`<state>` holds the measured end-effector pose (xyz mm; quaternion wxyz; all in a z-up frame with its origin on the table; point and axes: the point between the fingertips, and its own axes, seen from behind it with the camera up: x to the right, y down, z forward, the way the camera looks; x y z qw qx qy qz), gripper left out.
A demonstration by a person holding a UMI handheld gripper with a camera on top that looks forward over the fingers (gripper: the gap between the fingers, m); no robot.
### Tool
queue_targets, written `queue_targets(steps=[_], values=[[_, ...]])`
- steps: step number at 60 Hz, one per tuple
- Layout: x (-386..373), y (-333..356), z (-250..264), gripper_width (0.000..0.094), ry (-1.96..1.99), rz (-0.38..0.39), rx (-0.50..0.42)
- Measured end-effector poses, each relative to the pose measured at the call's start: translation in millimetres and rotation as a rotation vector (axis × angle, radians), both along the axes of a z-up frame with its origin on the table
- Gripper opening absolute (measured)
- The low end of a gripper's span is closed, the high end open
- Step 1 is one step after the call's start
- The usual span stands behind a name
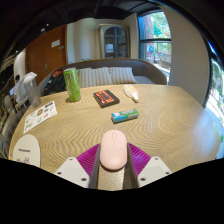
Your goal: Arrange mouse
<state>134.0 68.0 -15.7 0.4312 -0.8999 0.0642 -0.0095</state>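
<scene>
One mouse (113, 150), one green can (72, 83), one small box (125, 116) and one dark box (106, 97).

Wooden table (160, 125) bears green cup (72, 84), dark box (106, 97), papers (40, 115).

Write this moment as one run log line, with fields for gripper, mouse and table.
gripper: shut on mouse | mouse: pink-white, between purple pads, above table | table: wooden, holds green can, dark box

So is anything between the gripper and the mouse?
No. The mouse sits right between the hand-held gripper's fingers, nothing in between. Whether both pads press on it can't be told.
</scene>
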Motion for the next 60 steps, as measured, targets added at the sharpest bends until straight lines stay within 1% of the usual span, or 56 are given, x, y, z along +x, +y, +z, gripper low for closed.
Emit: queue_targets(steps=[2, 4, 6, 7, 10, 12, 14, 17, 20, 23, 26, 29, 33, 38, 44, 46, 48, 49, 56, 58, 60], values=[[1.0, -2.6, 0.5, 0.0460, 0.016, -0.021, -0.012], [1.1, -8.6, 2.6, 0.0447, 0.043, -0.057, -0.025], [-3.6, -14.6, 10.9, 0.0427, 0.076, -0.088, -0.014], [-9.1, -15.9, 16.6, 0.0415, 0.083, -0.086, 0.002], [-29.5, -19.4, 40.7, 0.0410, 0.067, -0.052, 0.070], [-45.9, -24.9, 53.7, 0.0409, 0.054, -0.041, 0.099], [-68.9, -30.3, 65.1, 0.0408, 0.066, -0.028, 0.114], [-111.7, -37.4, 79.5, 0.0408, 0.090, 0.015, 0.136], [-149.9, -47.5, 90.9, 0.0407, 0.084, 0.034, 0.148], [-188.8, -49.9, 98.8, 0.0408, 0.073, 0.061, 0.168], [-228.0, -52.8, 98.2, 0.0407, 0.061, 0.104, 0.181], [-264.0, -48.9, 88.0, 0.0406, 0.046, 0.143, 0.164], [-300.4, -53.6, 65.0, 0.0407, 0.049, 0.174, 0.113], [-322.0, -54.1, 36.8, 0.0408, 0.035, 0.189, 0.058], [-328.8, -55.3, 11.8, 0.0407, 0.012, 0.190, 0.014], [-329.3, -58.1, 3.4, 0.0423, 0.010, 0.189, -0.010], [-328.6, -54.7, 6.3, 0.0435, 0.000, 0.189, 0.021], [-327.2, -55.4, 4.8, 0.0444, -0.011, 0.190, 0.016], [-328.7, -59.3, 4.5, 0.0515, -0.033, 0.241, -0.002], [-329.5, -63.2, 5.7, 0.0574, -0.026, 0.262, -0.004], [-329.1, -66.7, 9.3, 0.0695, -0.019, 0.286, 0.004]])
